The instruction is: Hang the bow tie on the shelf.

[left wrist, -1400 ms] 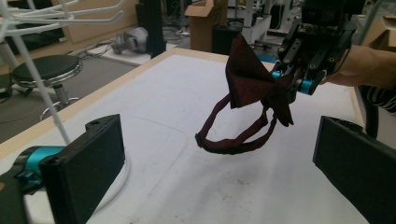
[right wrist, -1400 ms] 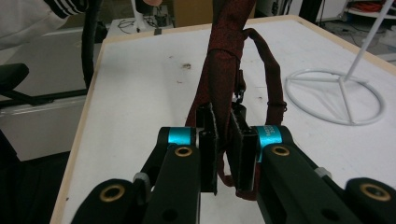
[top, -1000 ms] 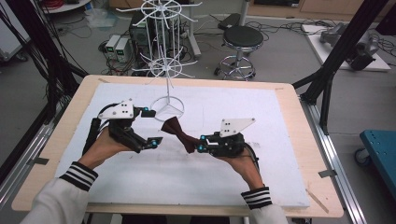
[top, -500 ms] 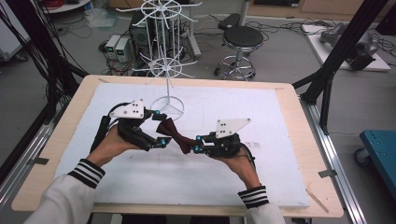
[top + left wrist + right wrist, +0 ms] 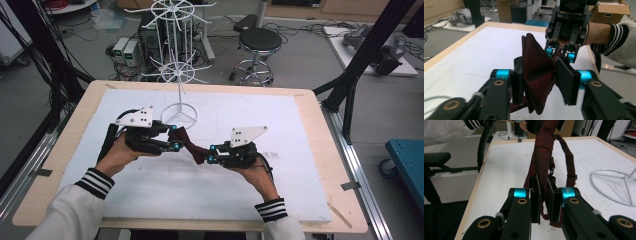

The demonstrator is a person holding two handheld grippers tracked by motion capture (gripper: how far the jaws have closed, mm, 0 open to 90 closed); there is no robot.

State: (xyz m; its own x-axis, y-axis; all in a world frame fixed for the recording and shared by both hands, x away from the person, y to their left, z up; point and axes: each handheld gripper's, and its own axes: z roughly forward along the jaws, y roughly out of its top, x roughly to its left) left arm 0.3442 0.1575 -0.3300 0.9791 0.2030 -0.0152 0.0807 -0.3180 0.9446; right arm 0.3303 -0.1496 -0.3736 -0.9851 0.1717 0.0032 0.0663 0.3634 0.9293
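Note:
A dark red bow tie (image 5: 192, 147) hangs in the air between my two grippers, above the white board (image 5: 280, 120). My left gripper (image 5: 174, 137) has just been closing its jaws on one wing of the bow tie (image 5: 536, 62), and the fabric fills the gap between the pads. My right gripper (image 5: 211, 154) is shut on the other end. In the right gripper view its pads (image 5: 543, 197) pinch the bow tie (image 5: 544, 145), and the neck strap (image 5: 570, 162) loops down beside them. The right gripper (image 5: 560, 53) faces the left one close up.
A white wire rack stands on a ring base (image 5: 178, 116) just behind the left gripper, with hooked arms (image 5: 175, 75) above it. The ring base (image 5: 614, 185) lies right of the right gripper. A black stool (image 5: 257, 40) and cables stand on the floor beyond the table.
The left gripper moved right toward the bow tie and its jaws came together around one wing. The right gripper kept its hold and stayed in place.

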